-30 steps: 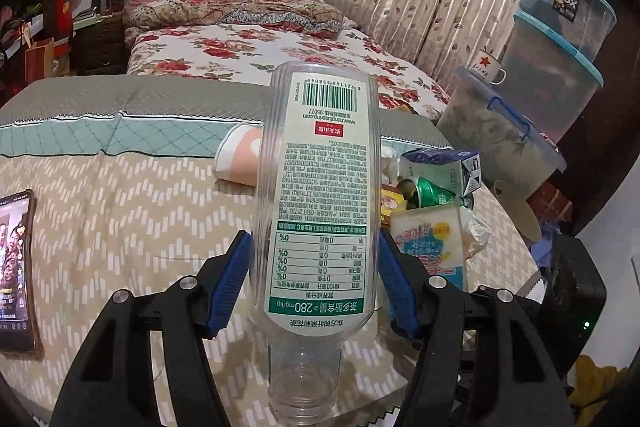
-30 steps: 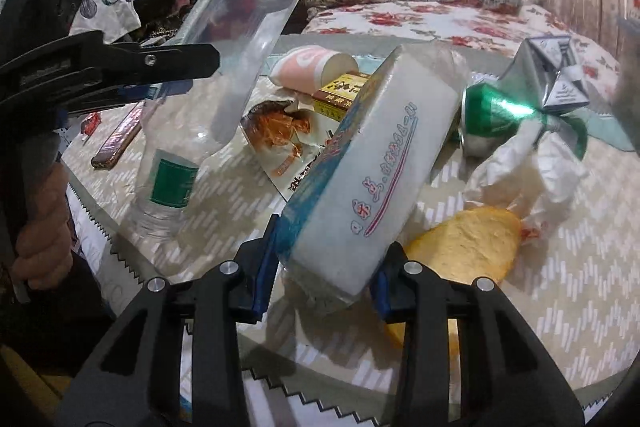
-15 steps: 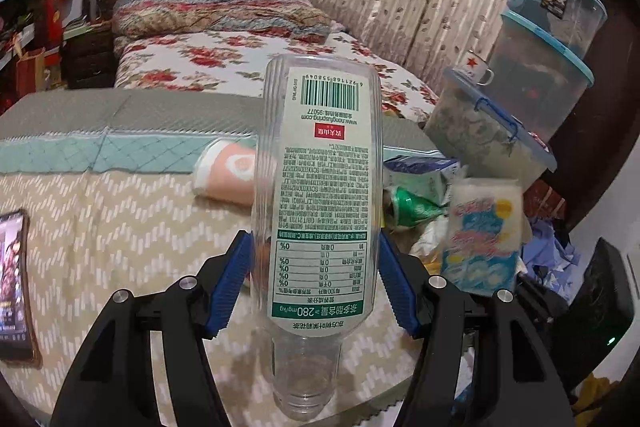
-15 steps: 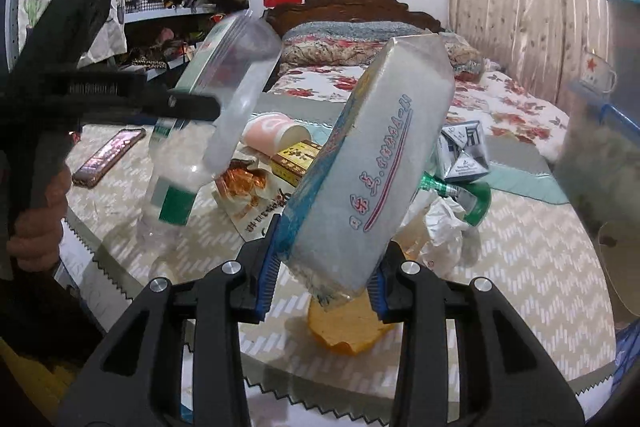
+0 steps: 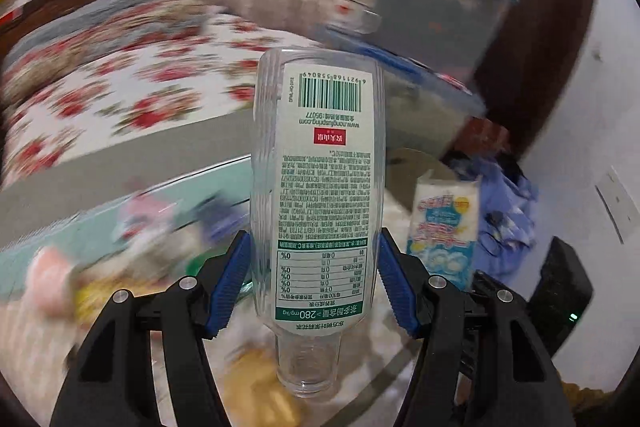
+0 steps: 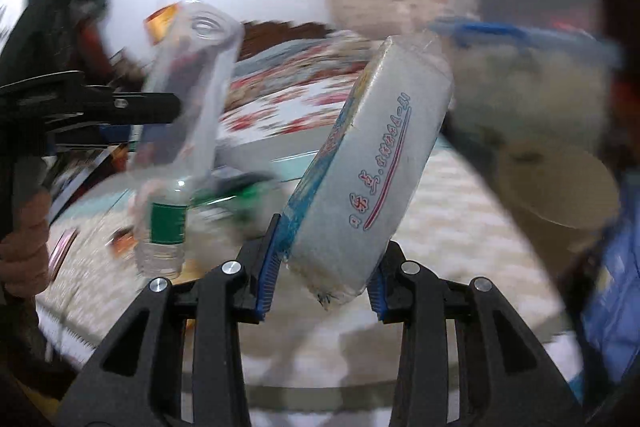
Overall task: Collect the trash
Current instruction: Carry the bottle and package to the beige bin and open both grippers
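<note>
An empty clear plastic bottle point(image 5: 316, 195) with a white and green label stands neck-down between the blue pads of my left gripper point(image 5: 316, 279), which is shut on it. The same bottle point(image 6: 184, 131) shows at the left of the right wrist view, held up in the air. My right gripper point(image 6: 320, 275) is shut on a white tissue pack point(image 6: 368, 171) with blue and red print, tilted to the right. That pack point(image 5: 444, 231) also appears right of the bottle in the left wrist view. Both items hang above the patterned table point(image 6: 440, 227).
Blurred trash lies on the table: a pink cup point(image 5: 48, 271), a green can point(image 6: 244, 195) and a yellow piece point(image 5: 256, 387). Stacked plastic storage bins point(image 5: 436, 7) stand at the right, a floral bed point(image 5: 132, 95) behind. A hand point(image 6: 24, 247) holds the left gripper.
Both grippers have swung to the right with their loads, lifted off the table. The views now face the storage bins and are blurred by motion. The grips are unchanged.
</note>
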`<state>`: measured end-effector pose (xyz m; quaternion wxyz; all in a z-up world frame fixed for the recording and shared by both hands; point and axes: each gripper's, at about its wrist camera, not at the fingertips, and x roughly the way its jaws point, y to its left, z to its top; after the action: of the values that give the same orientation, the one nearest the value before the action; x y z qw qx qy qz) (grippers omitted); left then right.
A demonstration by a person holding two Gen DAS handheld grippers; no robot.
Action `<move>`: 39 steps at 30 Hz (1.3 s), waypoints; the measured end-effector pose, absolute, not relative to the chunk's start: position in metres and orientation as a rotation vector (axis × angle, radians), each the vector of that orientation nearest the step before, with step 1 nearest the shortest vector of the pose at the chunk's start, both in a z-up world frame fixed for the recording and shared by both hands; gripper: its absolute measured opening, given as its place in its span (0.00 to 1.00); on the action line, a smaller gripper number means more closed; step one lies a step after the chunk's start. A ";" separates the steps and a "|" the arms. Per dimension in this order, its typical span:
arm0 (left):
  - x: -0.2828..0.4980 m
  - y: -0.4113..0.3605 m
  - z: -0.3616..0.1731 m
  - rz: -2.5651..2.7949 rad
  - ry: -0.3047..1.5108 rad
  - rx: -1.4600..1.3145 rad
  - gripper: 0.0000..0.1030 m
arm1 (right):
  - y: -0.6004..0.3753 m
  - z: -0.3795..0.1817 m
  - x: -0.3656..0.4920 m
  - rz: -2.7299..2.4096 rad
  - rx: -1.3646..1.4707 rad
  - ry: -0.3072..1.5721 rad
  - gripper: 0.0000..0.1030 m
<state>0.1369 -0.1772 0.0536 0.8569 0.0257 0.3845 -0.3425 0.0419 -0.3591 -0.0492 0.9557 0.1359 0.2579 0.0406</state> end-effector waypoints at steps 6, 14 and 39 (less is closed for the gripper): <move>0.177 -0.313 0.045 -0.944 0.885 0.128 0.58 | -0.465 -0.066 0.052 -0.067 0.451 0.547 0.38; 0.222 -0.456 -0.009 -1.006 1.039 0.261 0.58 | -0.543 -0.093 0.080 -0.111 0.624 0.595 0.40; 0.169 -0.275 0.064 -0.922 0.853 0.149 0.77 | -0.503 -0.081 0.053 -0.066 0.707 0.503 0.68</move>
<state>0.1694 -0.2753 0.0637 0.8066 0.0699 0.3987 -0.4308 0.0531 -0.5028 -0.0807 0.9069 0.3423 0.2438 -0.0318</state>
